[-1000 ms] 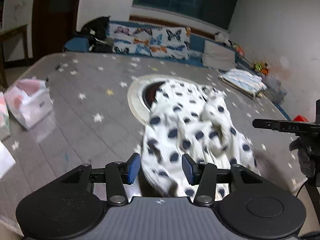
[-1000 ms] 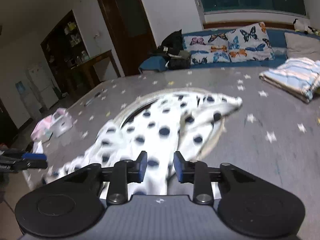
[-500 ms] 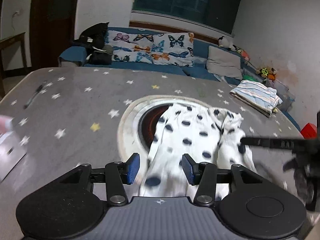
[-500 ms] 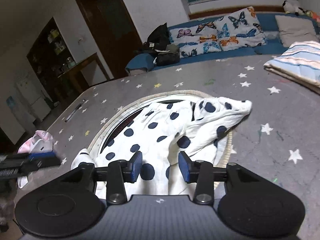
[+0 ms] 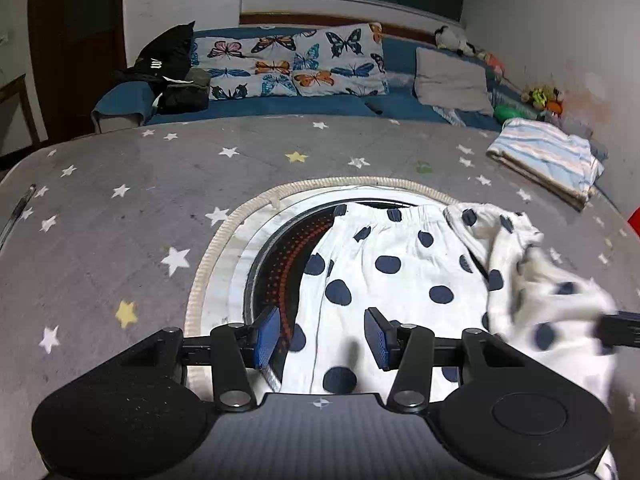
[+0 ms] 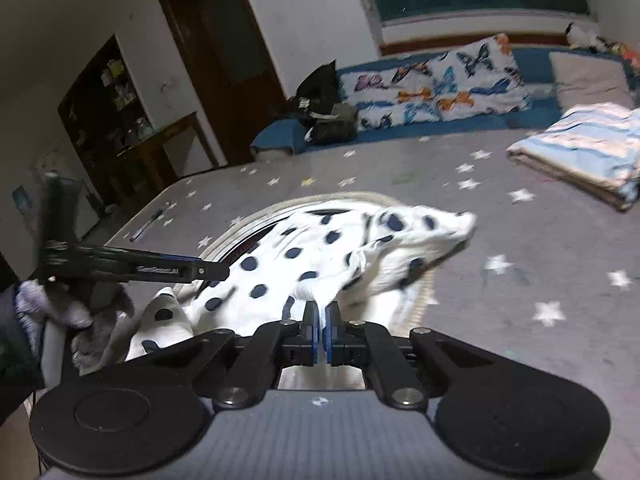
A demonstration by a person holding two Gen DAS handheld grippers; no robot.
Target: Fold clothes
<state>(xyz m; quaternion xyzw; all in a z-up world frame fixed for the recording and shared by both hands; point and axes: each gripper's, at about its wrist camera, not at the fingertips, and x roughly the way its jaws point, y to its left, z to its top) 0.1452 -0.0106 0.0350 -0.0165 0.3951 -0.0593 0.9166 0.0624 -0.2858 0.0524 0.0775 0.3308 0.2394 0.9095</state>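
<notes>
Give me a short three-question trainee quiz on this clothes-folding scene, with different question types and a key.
1. True or false: the right gripper is shut on the dotted garment.
2. What lies on the table's far right? A) striped folded cloth B) a book C) a plate
3. Fill in: the left gripper is ____, with the garment lying under its gap.

Key: 1 true; 2 A; 3 open
</notes>
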